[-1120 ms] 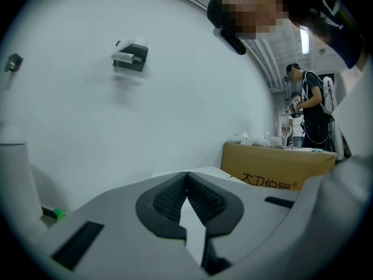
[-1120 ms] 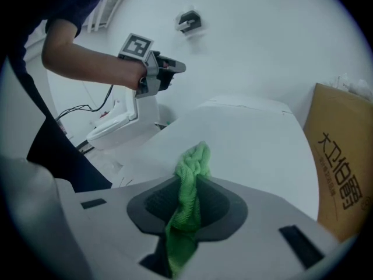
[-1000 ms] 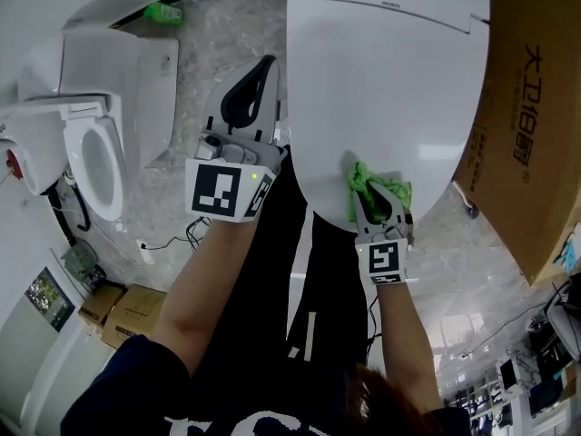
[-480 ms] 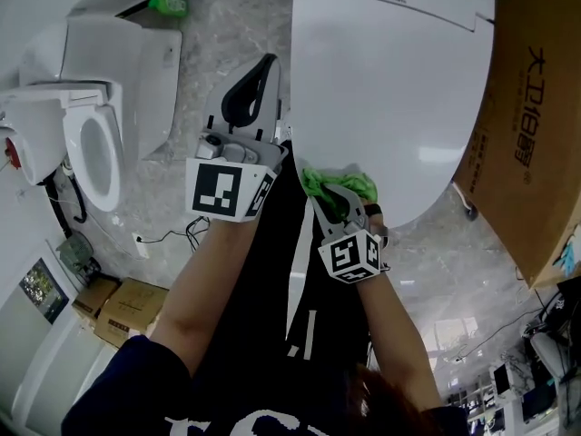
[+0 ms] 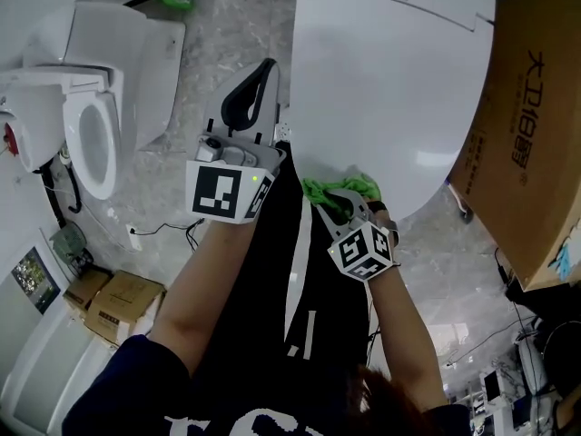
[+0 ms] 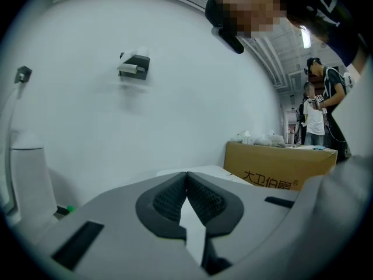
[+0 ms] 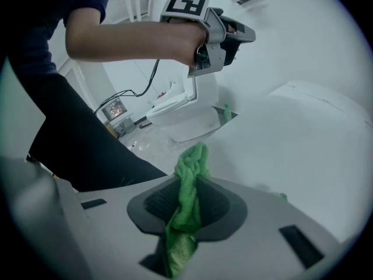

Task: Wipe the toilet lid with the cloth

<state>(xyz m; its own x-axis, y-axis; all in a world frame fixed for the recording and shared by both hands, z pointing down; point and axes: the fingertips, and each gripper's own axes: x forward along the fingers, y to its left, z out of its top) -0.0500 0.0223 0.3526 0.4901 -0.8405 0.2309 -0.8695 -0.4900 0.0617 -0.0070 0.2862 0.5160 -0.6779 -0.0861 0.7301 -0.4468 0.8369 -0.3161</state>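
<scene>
The fingers (image 7: 156, 206) of the right gripper (image 5: 341, 200) are clamped on the green cloth (image 7: 187, 198), a fold of which is bunched up between them. The left gripper's (image 6: 186, 178) fingers (image 6: 169, 198) are pressed together with nothing held.

In the head view most of the cloth (image 5: 320, 189) is covered by the right gripper, and only green edges are seen at either side. How much of it is pressed flat on the toilet lid (image 5: 390, 80) cannot be told. The lid's far end is cut off at 12 o'clock, and the cardboard box (image 5: 531, 116) at 3 o'clock is cropped by the frame.

Since a second ago the cloth and right gripper have been shifted toward 9 o'clock along the lid's near rim; the left gripper (image 5: 265, 66) has stayed put.

The right forearm (image 5: 404, 325) is extended from 6 o'clock toward the rim. The left gripper is pointed toward 12 o'clock beside the lid's left edge, over the floor (image 5: 222, 39). A second toilet (image 5: 100, 89) is seen farther off at 10 o'clock, seat exposed.
</scene>
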